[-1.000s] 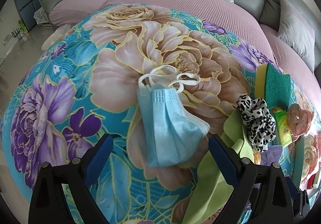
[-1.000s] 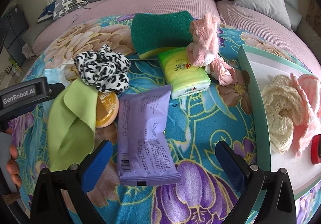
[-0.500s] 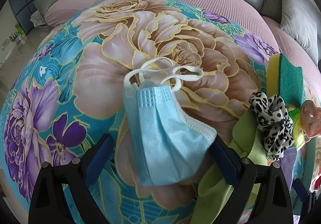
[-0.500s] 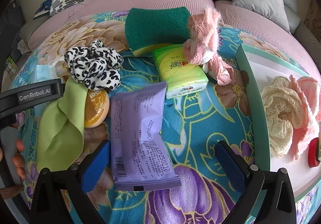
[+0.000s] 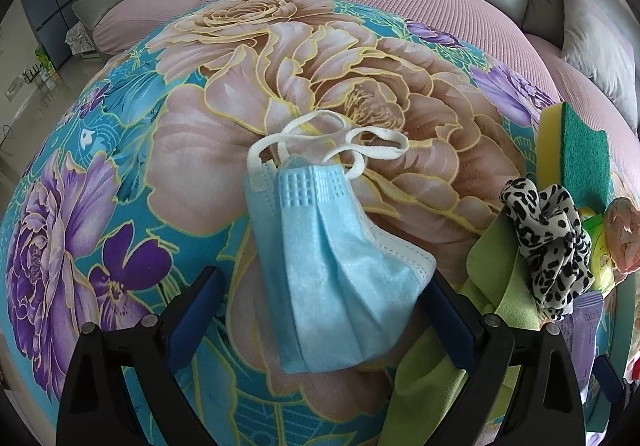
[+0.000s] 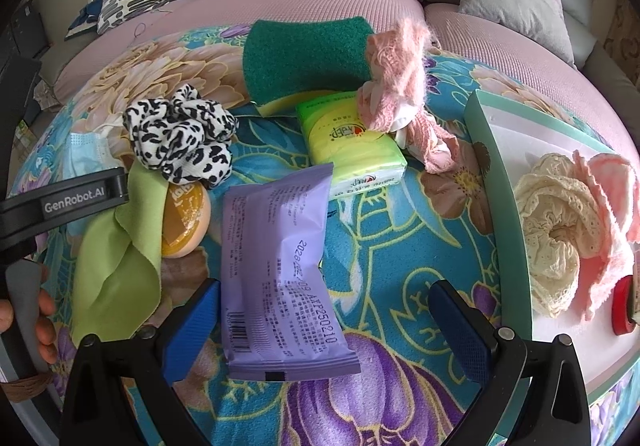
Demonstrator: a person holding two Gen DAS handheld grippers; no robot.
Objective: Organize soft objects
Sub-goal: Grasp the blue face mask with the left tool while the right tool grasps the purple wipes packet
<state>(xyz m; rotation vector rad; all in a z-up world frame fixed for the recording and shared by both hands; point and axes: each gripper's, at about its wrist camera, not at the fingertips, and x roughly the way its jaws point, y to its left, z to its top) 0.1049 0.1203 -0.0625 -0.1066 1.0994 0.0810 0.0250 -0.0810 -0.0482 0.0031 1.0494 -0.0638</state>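
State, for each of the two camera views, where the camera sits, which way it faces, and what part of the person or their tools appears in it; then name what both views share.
Left wrist: sits on the left gripper, facing forward over the blue face mask toward the sofa; both open fingers show.
Right wrist: sits on the right gripper, facing the purple packet and tray; its open fingers, the left tool and a hand show.
Shared: mask, leopard scrunchie, green cloth, sponge, floral cloth.
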